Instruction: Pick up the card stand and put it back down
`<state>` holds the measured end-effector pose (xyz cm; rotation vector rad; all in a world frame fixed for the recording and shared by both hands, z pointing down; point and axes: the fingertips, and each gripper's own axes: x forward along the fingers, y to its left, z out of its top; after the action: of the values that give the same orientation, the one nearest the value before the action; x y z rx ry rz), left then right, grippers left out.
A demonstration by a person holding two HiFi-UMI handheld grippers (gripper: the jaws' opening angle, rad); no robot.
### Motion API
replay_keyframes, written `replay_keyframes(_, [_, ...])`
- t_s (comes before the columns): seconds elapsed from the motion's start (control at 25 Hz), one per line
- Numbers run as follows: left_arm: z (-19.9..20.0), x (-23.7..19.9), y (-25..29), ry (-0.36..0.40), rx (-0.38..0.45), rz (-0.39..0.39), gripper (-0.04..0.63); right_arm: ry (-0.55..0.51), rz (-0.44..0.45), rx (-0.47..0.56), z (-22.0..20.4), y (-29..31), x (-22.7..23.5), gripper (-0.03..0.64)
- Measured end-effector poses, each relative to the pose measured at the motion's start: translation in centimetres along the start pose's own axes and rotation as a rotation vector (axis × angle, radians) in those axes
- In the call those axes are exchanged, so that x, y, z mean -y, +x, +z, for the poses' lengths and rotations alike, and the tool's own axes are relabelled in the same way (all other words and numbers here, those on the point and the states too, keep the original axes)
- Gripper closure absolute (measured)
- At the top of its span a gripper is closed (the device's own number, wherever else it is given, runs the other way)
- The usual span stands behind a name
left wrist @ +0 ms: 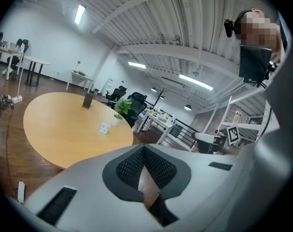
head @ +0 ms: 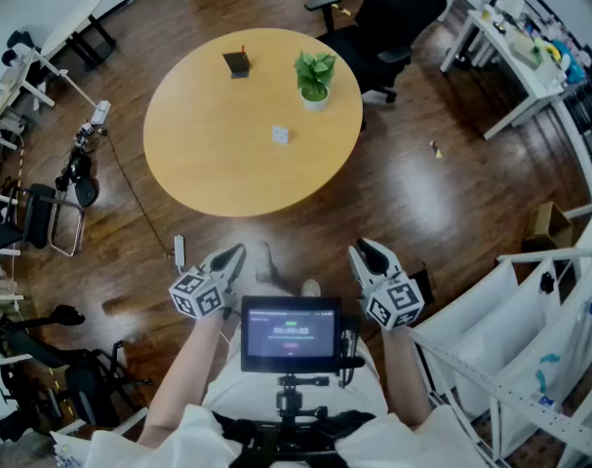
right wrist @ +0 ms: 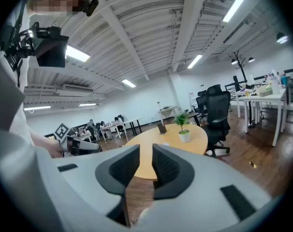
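Observation:
A dark upright card stand (head: 239, 62) stands at the far side of the round wooden table (head: 208, 164); it also shows in the left gripper view (left wrist: 87, 100) and the right gripper view (right wrist: 161, 127). Both grippers are held low in front of the person, well short of the table. My left gripper (head: 237, 253) (left wrist: 144, 149) has its pads meeting at the tips, with nothing held. My right gripper (head: 361, 250) (right wrist: 146, 151) shows a clear gap between its pads and is empty. Both point toward the table.
A potted plant (head: 314, 78) and a small white item (head: 280, 135) also sit on the table. A black office chair (head: 383, 27) stands behind it. White desks (head: 515, 57) are at the right, stands and gear (head: 52, 203) at the left. A monitor (head: 291, 332) hangs on the person's chest.

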<state>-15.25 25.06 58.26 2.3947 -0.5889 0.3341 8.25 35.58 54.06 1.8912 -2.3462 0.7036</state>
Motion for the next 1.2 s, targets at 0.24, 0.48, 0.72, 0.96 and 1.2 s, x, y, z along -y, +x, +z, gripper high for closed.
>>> replay_keyframes(0.24, [2.8,-2.6,2.4,0.026,-0.018,-0.028,0.595,-0.001,-0.006,-0.017,0.2,3.6,0.6,0.534])
replay_keyframes(0.48, [5.8,-5.2,4.3,0.047,-0.051,-0.061,0.595,0.009,-0.046,-0.020,1.3,7.3,1.2,0.534])
replay_keyframes(0.72, [8.8,-8.1,6.1,0.062,-0.068,-0.090,0.595,0.013,-0.079,-0.031,2.8,11.0,1.5,0.534])
replay_keyframes(0.96, [11.3,-11.3,7.4,0.079,-0.071,-0.121,0.595,0.007,-0.106,-0.031,3.9,14.7,1.3,0.534])
replay_keyframes(1.2, [13.4,-14.7,8.0,0.111,-0.082,-0.149,0.595,0.005,-0.153,-0.022,5.1,17.9,1.0,0.534])
